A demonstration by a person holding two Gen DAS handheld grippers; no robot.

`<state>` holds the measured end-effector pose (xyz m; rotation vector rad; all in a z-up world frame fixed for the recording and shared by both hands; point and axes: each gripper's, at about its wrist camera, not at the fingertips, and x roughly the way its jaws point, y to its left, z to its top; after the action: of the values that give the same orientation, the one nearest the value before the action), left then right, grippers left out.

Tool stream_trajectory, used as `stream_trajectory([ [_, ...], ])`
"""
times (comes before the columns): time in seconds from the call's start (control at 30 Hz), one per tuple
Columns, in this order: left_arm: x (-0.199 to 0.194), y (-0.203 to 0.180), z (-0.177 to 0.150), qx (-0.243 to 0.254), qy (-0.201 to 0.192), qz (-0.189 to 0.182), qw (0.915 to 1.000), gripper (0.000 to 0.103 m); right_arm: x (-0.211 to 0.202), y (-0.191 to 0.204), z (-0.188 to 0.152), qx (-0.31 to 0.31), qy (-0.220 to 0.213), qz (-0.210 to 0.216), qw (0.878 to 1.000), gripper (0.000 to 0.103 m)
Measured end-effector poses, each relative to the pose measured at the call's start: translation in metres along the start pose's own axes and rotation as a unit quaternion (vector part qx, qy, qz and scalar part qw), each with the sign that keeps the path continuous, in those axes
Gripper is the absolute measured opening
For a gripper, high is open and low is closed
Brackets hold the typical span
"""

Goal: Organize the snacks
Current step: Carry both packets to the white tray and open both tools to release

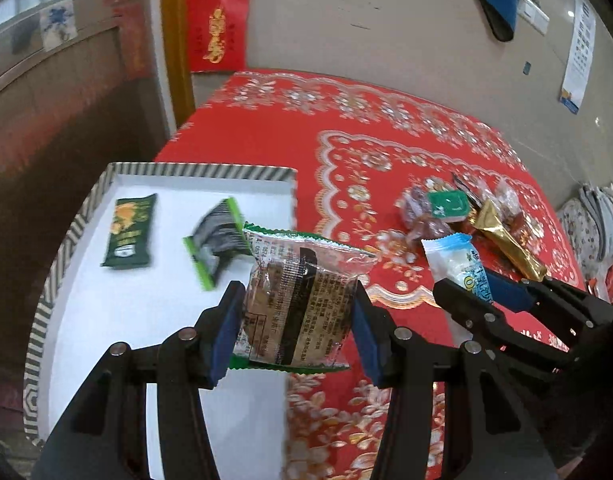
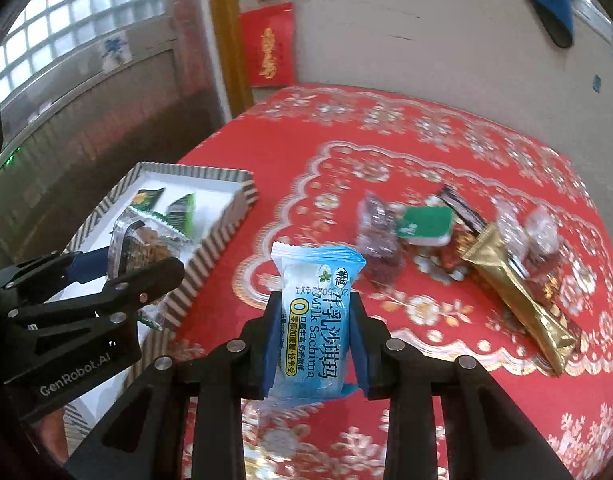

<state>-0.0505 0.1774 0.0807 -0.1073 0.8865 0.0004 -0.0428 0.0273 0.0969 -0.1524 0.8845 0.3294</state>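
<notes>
**Both grippers loaded above tray edge and cloth**

Left gripper (image 1: pixel 296 320) clamps a clear, green-edged snack packet (image 1: pixel 302 292) between its blue pads, jaws moderately apart to the packet's width. The packet hangs above the right edge of the striped-rim tray (image 1: pixel 82 224), half over the tray's white floor. Right gripper (image 2: pixel 314 344) clamps a blue Milk Sachima packet (image 2: pixel 314 312) upright, jaws narrow, above the red patterned tablecloth (image 2: pixel 386 152).

Inside the tray lie a dark green packet (image 1: pixel 130 230) and a black-and-green packet (image 1: pixel 218 248); much of the white floor around them is bare. The tray's near end is cut off behind the left gripper's frame.

Remaining snacks form a pile (image 2: pixel 446 240) on the cloth, well apart from the tray, including a gold packet (image 2: pixel 518 300) and a green-lidded cup (image 2: pixel 426 224). Motion blur makes the pile's clear wrappers hard to make out.
</notes>
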Motion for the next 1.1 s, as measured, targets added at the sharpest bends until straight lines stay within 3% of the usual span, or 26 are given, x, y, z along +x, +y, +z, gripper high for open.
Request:
stream_trajectory([
  [0.63, -0.003, 0.1, -0.012, -0.057, 0.008, 0.057, 0.9967, 0.05, 0.017, 0.093, 0.028, -0.069, 0.004, 0.049, 0.996, 0.031],
  [1.1, 0.011, 0.144, -0.027, -0.08, 0.037, 0.08, 0.9928, 0.05, 0.06, 0.143, 0.028, -0.103, 0.047, 0.086, 0.99, 0.031],
])
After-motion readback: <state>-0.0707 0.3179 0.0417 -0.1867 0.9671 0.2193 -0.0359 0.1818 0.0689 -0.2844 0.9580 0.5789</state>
